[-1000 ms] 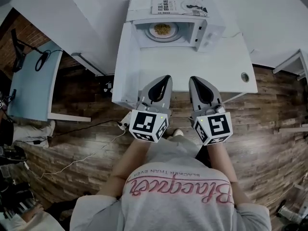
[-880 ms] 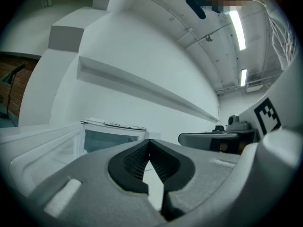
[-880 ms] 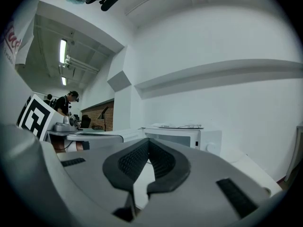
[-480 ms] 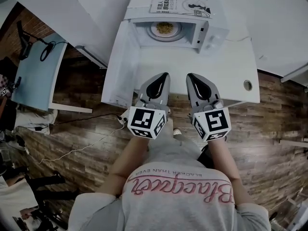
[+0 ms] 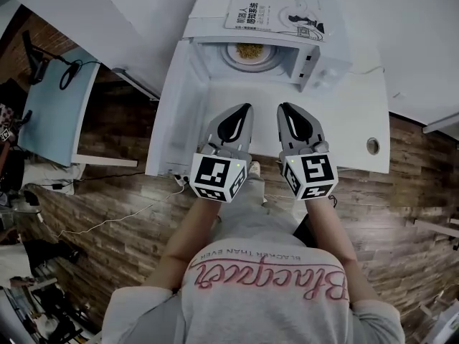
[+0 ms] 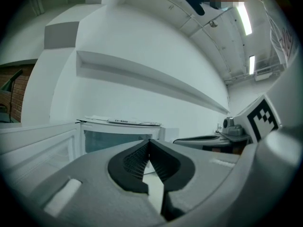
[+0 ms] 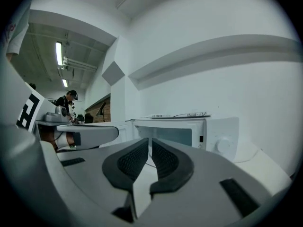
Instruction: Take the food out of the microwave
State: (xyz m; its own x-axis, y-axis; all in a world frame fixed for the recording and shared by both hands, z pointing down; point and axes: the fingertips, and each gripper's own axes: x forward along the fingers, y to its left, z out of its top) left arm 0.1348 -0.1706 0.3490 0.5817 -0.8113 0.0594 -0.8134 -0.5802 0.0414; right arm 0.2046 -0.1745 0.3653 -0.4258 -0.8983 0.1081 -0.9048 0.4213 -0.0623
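Observation:
The white microwave (image 5: 324,57) stands open at the back of the white table (image 5: 344,110), its door (image 5: 174,110) swung out to the left. Inside, a plate (image 5: 235,57) carries yellowish food (image 5: 249,50). My left gripper (image 5: 247,108) and right gripper (image 5: 284,108) hover side by side over the table, level and pointing at the opening, short of it. Both are shut with nothing between the jaws. The left gripper view shows its shut tips (image 6: 149,142) before the microwave cavity (image 6: 111,140). Beyond the right gripper (image 7: 150,141) is the microwave's front (image 7: 189,132).
A printed booklet (image 5: 276,13) lies on top of the microwave. The table has a cable hole (image 5: 372,146) at its right front. A light-blue desk (image 5: 50,113) stands to the left on the wooden floor, with cables (image 5: 107,217) trailing. A person (image 7: 66,104) stands far off.
Both grippers have moved forward over the table toward the open microwave, still shut. The microwave and table now sit nearer in the head view.

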